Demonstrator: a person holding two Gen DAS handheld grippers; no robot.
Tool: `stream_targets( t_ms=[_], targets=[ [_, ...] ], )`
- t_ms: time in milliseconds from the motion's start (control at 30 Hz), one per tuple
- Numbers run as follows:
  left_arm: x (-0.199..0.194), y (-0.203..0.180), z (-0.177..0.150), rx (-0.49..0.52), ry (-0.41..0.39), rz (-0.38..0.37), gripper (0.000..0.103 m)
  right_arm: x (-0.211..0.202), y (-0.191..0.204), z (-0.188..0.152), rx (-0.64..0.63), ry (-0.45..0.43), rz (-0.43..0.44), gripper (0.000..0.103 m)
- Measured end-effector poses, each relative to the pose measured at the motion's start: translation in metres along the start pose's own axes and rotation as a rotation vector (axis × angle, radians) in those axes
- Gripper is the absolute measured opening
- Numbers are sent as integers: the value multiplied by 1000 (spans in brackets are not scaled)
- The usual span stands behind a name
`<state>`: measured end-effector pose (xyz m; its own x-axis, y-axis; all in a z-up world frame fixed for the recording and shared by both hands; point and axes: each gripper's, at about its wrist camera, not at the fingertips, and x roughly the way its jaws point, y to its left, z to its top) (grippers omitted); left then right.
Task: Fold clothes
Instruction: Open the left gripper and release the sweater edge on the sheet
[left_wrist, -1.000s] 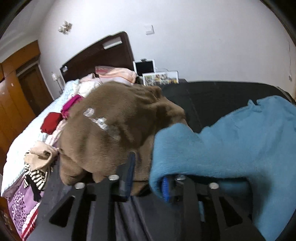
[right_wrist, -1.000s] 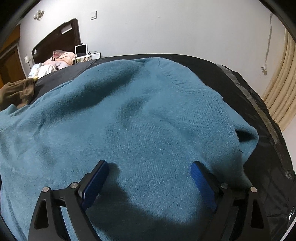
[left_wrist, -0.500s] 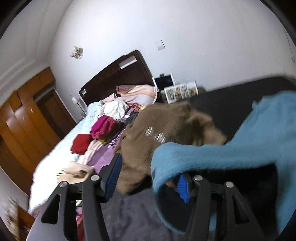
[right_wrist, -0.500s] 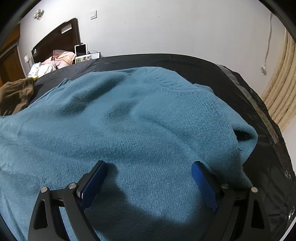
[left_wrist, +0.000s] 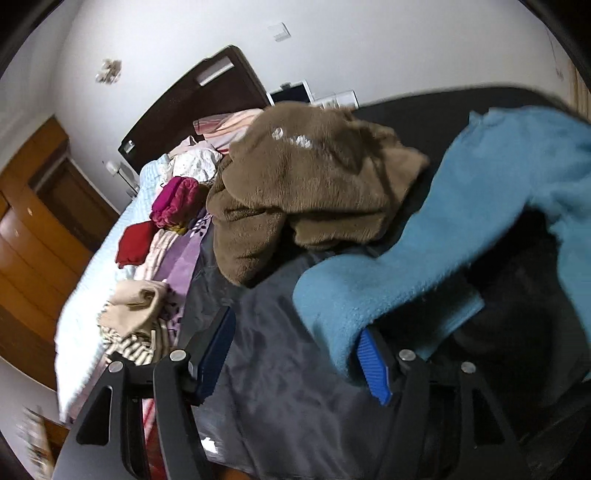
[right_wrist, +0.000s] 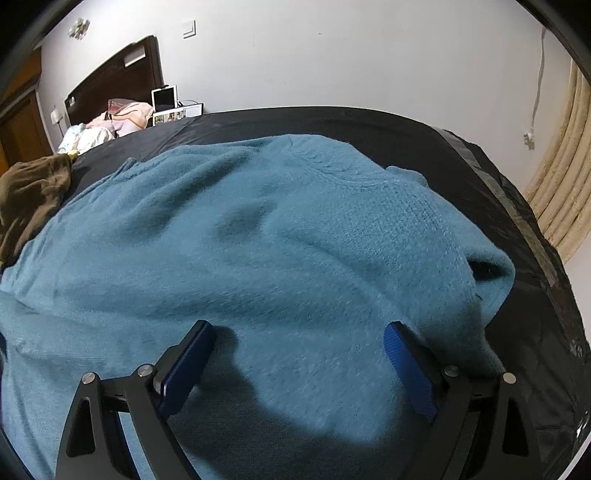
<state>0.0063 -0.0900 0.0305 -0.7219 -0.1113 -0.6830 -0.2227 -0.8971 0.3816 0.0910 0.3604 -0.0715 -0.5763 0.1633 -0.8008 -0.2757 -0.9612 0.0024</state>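
On the black bed cover (right_wrist: 369, 122), the teal sweater (right_wrist: 277, 240) lies spread, unfolded; one sleeve (left_wrist: 388, 288) drapes the just-opened left hand-held gripper (left_wrist: 295, 354) at 3 o'clock. Right hand-held gripper (right_wrist: 295, 362) apart. Brown garment (left_wrist: 306, 177) awaits.

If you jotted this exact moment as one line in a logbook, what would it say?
task: fold clothes | left claw: jaws just opening, blue sweater sleeve draped on one finger | right claw: open over sweater | brown garment: heaped beside

Each camera sits close behind its own jaws, angled downward. Beyond the left jaws lie the brown garment (left_wrist: 314, 177) and bed (left_wrist: 88, 314); both views share the blue sweater (right_wrist: 277, 240) and headboard (right_wrist: 114, 79).
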Motion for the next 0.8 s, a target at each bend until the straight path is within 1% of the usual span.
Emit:
stream_targets(
  t_ms=[67, 200, 300, 367, 433, 500, 567, 600, 633, 700, 733, 767, 800],
  targets=[
    [-10, -4, 7, -12, -39, -10, 69, -11, 11, -1, -7, -16, 82, 95],
    [-29, -14, 21, -3, -100, -24, 69, -40, 62, -12, -156, -66, 185, 95],
    [-38, -10, 23, -47, -120, -77, 69, -48, 105, -26, -273, -33, 284, 95],
    [-40, -3, 20, -91, -121, -122, 69, -48, 127, -36, -322, -7, 323, 95],
    [-42, 9, 14, -160, -119, -190, 69, -43, 143, -45, -364, 23, 334, 95],
    [-43, 25, 7, -254, -125, -267, 70, -34, 155, -54, -404, 48, 305, 95],
    [-45, 42, -2, -350, -140, -317, 72, -31, 161, -59, -424, 48, 279, 96],
    [-45, 47, -4, -382, -146, -323, 73, -32, 162, -60, -424, 50, 278, 96],
    [-47, 52, -7, -406, -154, -311, 73, -33, 162, -62, -425, 53, 276, 96],
    [-48, 51, -5, -411, -167, -266, 73, -34, 161, -66, -430, 55, 274, 97],
    [-48, 47, -3, -401, -176, -255, 73, -35, 160, -69, -431, 54, 274, 97],
    [-48, 41, 1, -390, -186, -264, 73, -38, 160, -73, -431, 54, 275, 97],
    [-46, 31, 7, -379, -193, -289, 74, -40, 159, -76, -432, 54, 276, 97]
  ],
)
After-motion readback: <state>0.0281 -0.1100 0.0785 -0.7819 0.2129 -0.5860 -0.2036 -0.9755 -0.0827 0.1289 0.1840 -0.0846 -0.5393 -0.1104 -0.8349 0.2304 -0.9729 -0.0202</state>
